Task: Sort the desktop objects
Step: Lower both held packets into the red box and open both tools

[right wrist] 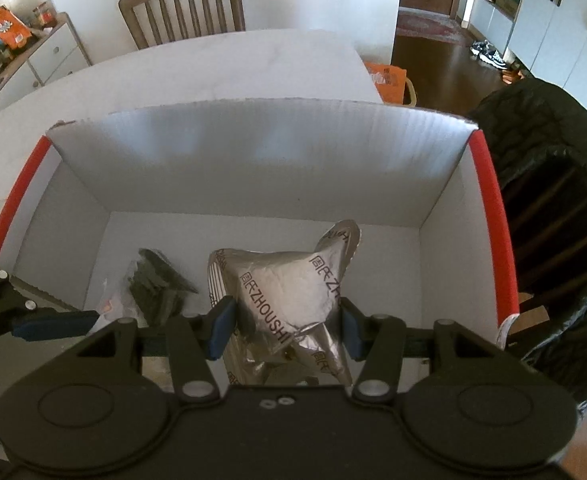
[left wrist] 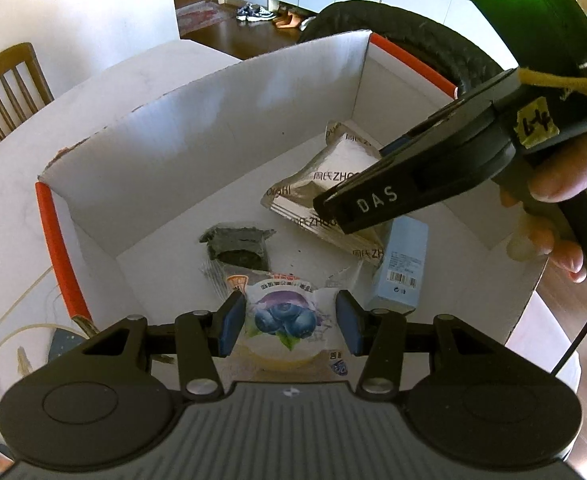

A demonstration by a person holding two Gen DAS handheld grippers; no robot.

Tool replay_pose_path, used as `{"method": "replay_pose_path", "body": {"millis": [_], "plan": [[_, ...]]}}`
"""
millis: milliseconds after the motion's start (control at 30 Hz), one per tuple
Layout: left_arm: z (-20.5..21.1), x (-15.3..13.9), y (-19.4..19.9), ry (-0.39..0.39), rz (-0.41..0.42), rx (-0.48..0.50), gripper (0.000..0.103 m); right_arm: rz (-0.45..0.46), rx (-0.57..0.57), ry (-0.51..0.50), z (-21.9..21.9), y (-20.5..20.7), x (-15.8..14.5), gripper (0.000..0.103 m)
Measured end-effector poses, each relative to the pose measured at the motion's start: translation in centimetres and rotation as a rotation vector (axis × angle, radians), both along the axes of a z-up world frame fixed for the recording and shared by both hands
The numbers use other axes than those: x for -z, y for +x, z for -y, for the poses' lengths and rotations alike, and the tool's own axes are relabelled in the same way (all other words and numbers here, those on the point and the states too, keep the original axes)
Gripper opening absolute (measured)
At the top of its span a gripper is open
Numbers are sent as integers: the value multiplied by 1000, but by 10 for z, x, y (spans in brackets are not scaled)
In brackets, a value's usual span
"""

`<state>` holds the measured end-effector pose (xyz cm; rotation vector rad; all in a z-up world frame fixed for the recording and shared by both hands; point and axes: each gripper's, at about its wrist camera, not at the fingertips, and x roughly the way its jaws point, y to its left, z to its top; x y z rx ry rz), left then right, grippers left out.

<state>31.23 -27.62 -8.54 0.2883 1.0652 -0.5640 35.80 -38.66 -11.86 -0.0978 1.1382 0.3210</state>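
Hanging over the white box [left wrist: 197,152], the left gripper [left wrist: 289,322] clasps a blueberry cup [left wrist: 281,316] between its blue pads. Ahead of it lie a dark packet [left wrist: 237,246] and, ahead to its right, a pale blue carton [left wrist: 401,268]. The right gripper [left wrist: 335,214] crosses above a silver pouch [left wrist: 321,176].

From the right wrist, the right gripper [right wrist: 287,328] pinches the silver pouch [right wrist: 289,288] inside the box [right wrist: 253,160]; the dark packet [right wrist: 157,284] lies ahead to its left.
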Motion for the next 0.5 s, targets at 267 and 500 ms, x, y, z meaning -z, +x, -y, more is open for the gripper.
{"method": "replay_pose_path", "body": {"millis": [267,500], "plan": [[5,3,8,-1,-14,6,49,-20,3,-25,0,-2,4,55],[5,6,10,-9,-11,3,60,-4,31,-3,2,1,0,66]]}}
